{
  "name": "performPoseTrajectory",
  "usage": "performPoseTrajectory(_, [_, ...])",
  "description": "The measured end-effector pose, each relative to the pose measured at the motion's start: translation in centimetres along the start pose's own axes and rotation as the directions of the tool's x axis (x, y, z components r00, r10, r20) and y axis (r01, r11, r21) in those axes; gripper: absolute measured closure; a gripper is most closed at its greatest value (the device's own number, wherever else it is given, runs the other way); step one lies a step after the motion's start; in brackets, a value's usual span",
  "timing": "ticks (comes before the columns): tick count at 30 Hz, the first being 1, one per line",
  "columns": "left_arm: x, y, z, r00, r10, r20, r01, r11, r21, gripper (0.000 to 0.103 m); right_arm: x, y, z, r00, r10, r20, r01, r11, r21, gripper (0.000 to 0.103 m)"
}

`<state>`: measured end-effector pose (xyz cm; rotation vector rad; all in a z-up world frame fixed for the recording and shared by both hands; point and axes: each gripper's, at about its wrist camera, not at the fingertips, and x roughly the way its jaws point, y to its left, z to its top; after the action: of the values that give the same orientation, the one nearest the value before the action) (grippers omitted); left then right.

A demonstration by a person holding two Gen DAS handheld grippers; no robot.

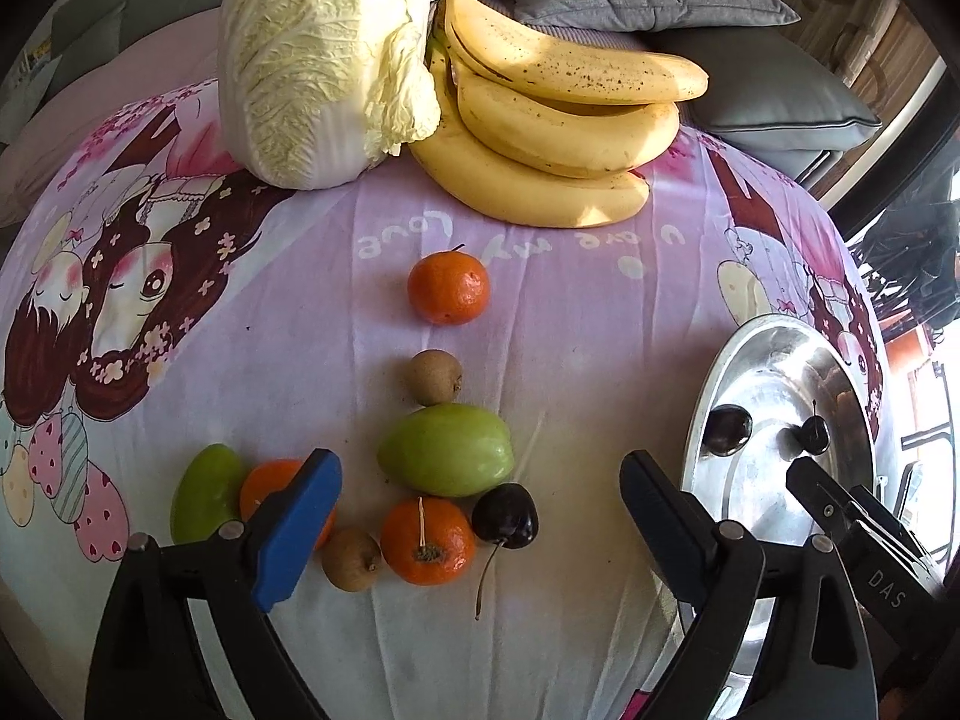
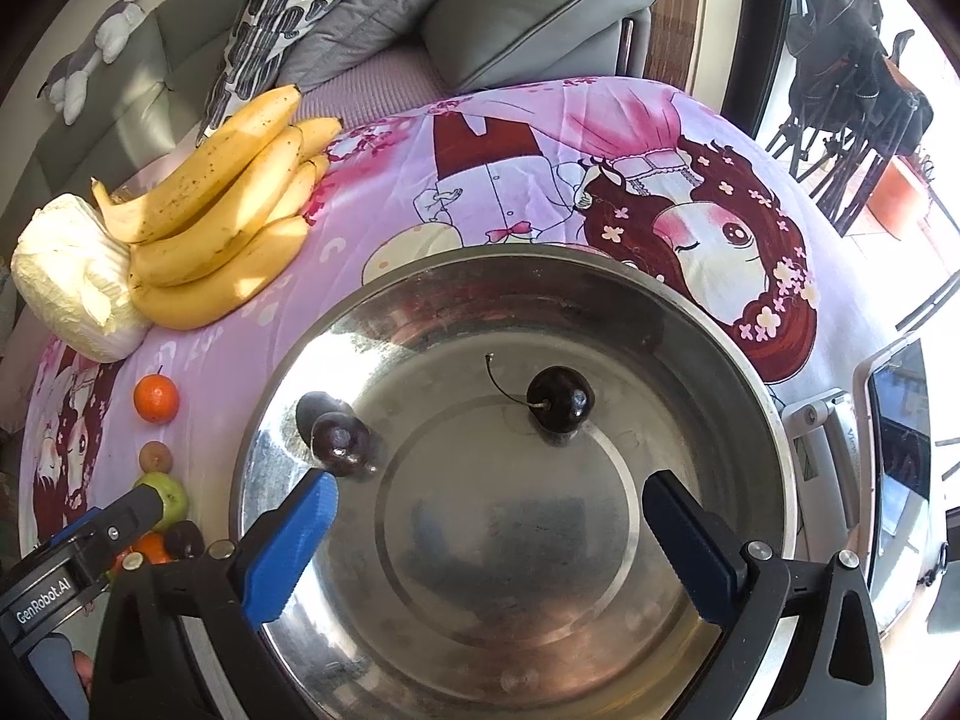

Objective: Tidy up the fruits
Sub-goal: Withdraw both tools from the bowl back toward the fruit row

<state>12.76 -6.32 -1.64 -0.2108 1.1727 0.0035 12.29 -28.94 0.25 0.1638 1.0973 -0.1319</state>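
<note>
My left gripper [image 1: 480, 480] is open and empty, low over a cluster of fruit on the pink cloth: a dark cherry [image 1: 504, 515], a tangerine [image 1: 426, 540], a green fruit [image 1: 447, 449], and a small brown fruit [image 1: 351, 558]. A second tangerine [image 1: 273, 489] and green fruit [image 1: 204, 492] lie behind the left finger. Another tangerine [image 1: 449, 287] and brown fruit [image 1: 435, 377] lie farther off. My right gripper [image 2: 489, 507] is open and empty above the steel bowl [image 2: 600, 276], which holds two cherries [image 2: 560, 399] [image 2: 340, 441]. The bowl [image 1: 720, 372] shows at right in the left wrist view.
A bunch of bananas [image 1: 558, 120] and a napa cabbage [image 1: 318, 60] lie at the far edge of the cloth. Grey cushions [image 2: 528, 6] are behind. A silver device [image 2: 840, 456] sits right of the bowl. The right gripper's finger [image 1: 804, 480] reaches over the bowl.
</note>
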Motion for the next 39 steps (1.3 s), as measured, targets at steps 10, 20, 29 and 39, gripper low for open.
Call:
performPoseTrajectory(10, [-0.8,-0.2,-0.6,0.999,-0.045,0.009,0.044,0.998,0.032,0.008,-0.5,1.0,-0.2,0.999,0.048,0.013,-0.048,0.998,-0.033,0.0])
performPoseTrajectory(20, [-2.6,1.3,-0.9,0.997,0.024,0.068,-0.025,1.0,0.017,0.008,-0.8,3.0,-0.5,0.993,0.119,0.017,-0.117,0.99,-0.076,0.0])
performPoseTrajectory(29, [-3.3,3.1,-1.4,0.992,0.101,0.069,-0.099,0.994,-0.034,0.008,-1.4,5.5,-1.1,0.984,0.173,0.03,-0.169,0.979,-0.114,0.0])
performPoseTrajectory(39, [-3.5,7.6,-2.0,0.988,0.153,0.029,-0.147,0.979,-0.141,0.008,-1.2,10.9,-3.0,0.97,0.242,0.001,-0.234,0.941,-0.244,0.0])
